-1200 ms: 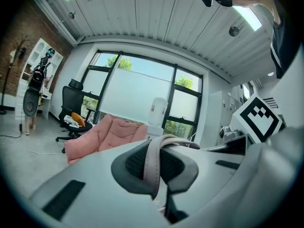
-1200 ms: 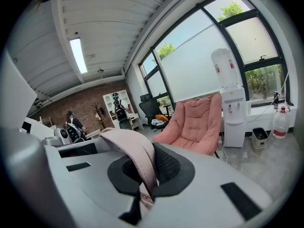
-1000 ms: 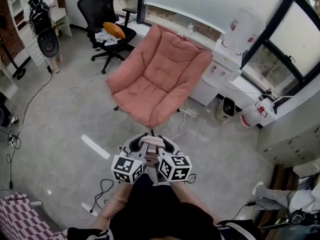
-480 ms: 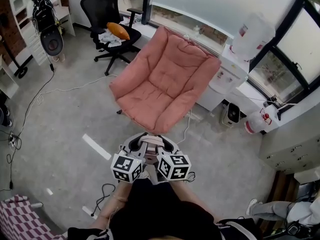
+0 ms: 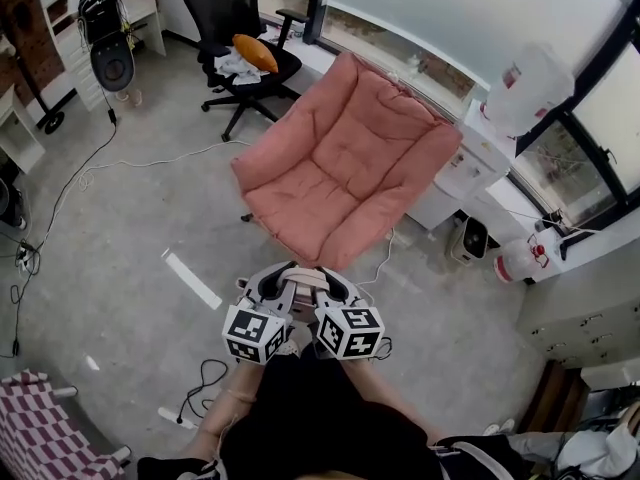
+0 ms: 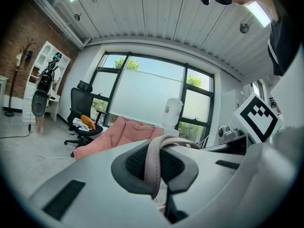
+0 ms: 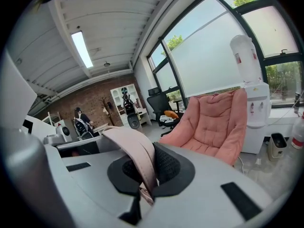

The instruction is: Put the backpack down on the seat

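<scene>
A pink cushioned seat stands on the concrete floor just ahead of me; it also shows in the left gripper view and the right gripper view. My left gripper and right gripper are side by side close to my body, both shut on a beige-pink backpack strap. The strap loops over the left jaws and over the right jaws. The backpack's body hangs below the grippers, hidden from every view.
A black office chair with an orange cushion stands behind the seat to the left. A water dispenser and a small heater stand to the seat's right. Cables and a white tape strip lie on the floor.
The seat has drifted right and slightly lower in the head view as I come nearer. Both grippers keep the same grip on the strap.
</scene>
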